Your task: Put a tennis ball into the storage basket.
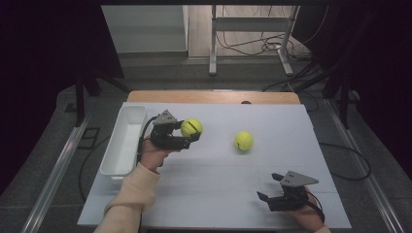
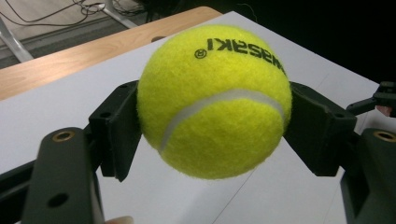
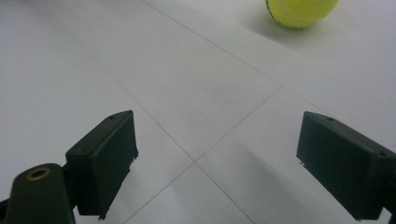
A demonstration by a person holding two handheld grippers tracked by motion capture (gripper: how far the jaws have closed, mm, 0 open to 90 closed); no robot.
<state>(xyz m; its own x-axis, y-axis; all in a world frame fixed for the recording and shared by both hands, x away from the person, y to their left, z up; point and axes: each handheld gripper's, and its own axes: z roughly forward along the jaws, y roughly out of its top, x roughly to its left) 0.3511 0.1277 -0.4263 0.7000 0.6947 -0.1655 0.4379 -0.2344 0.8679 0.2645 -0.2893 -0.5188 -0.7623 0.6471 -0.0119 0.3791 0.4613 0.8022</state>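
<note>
White sheeting covers the table (image 1: pixel 218 170), with a strip of bare wood along its far edge and grey floor, cables and a metal frame beyond. Over the left part of that surface the left gripper (image 1: pixel 187 133) holds a yellow-green tennis ball (image 1: pixel 191 127) clear of the sheet, its two black jaws pressed against opposite sides of the felt. In the left gripper view the held tennis ball (image 2: pixel 215 100) bulges between the pads, a white seam curving across its middle; black print near its top stands upside down and reads, as far as it can be made out, "MASAKI", with a small circled R beside it. Just to the left of this gripper lies a long white tray (image 1: pixel 124 141), near the table's left edge. A second tennis ball (image 1: pixel 244 141) rests on the sheet right of the held one, well apart from it. Farther out, at the near right corner, the right gripper (image 1: pixel 266 187) sits low over the sheet with its jaws spread wide and nothing between them; the right gripper view shows the second tennis ball (image 3: pixel 301 11) at its top edge.
</note>
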